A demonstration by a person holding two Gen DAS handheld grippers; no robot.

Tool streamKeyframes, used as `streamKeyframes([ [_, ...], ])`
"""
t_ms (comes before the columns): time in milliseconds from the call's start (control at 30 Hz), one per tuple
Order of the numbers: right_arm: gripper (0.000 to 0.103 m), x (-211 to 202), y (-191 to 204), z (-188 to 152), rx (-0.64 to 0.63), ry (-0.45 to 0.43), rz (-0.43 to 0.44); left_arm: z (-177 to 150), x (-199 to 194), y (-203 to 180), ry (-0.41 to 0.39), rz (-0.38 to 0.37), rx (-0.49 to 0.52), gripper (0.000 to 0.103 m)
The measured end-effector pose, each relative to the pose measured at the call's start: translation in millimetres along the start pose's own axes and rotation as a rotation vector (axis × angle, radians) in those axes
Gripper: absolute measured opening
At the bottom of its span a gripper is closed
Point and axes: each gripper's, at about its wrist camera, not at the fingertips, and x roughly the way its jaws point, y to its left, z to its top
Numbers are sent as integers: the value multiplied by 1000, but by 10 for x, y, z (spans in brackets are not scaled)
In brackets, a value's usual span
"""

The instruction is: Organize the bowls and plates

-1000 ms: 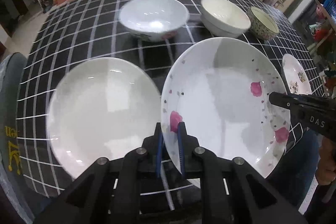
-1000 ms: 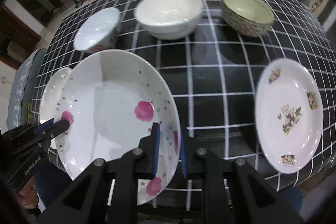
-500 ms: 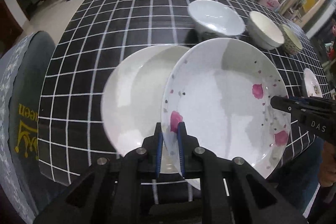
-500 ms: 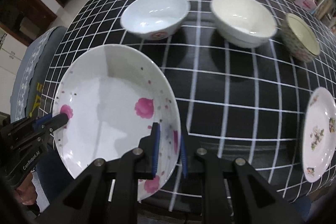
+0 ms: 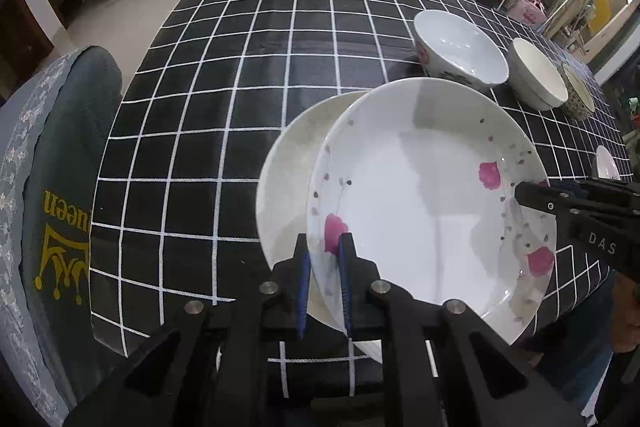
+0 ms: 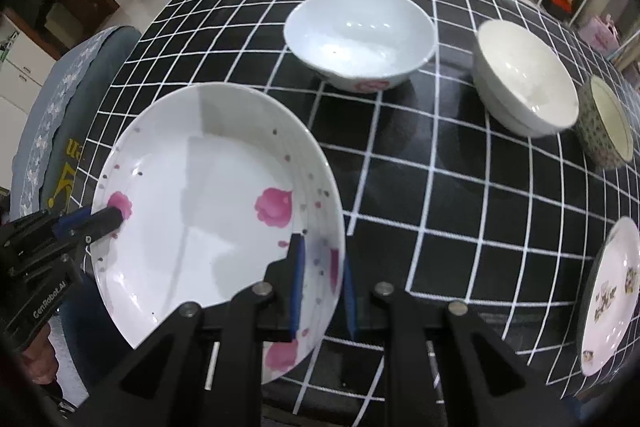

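Note:
A white plate with pink flowers [image 5: 424, 203] is held in the air between both grippers. My left gripper [image 5: 323, 251] is shut on its near-left rim; my right gripper [image 6: 320, 259] is shut on the opposite rim. The flowered plate [image 6: 208, 195] hovers over a plain white plate [image 5: 288, 179] lying on the black checked tablecloth [image 5: 240, 75], covering most of it. The right gripper's fingers [image 5: 536, 197] show at the plate's right edge in the left wrist view; the left gripper's fingers [image 6: 100, 223] show in the right wrist view.
A pale blue-white bowl [image 6: 360, 35], a cream bowl [image 6: 524, 79] and a patterned bowl [image 6: 608, 123] stand in a row at the back. A small plate with animal pictures [image 6: 612, 291] lies at the right edge. A grey chair [image 5: 52, 195] stands at the left.
Both grippers have carried the flowered plate leftward, so that it overlaps the plain white plate more. The bowls have shifted right in both views.

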Motion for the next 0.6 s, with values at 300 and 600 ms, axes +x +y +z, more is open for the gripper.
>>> streamKeyframes([
  [300,22,141,157,72,-27,24,5,22,107,155,23,9,-23,13],
  [600,22,251,281,114,-54,40,-11,46,179,268,33,27,-38,12],
])
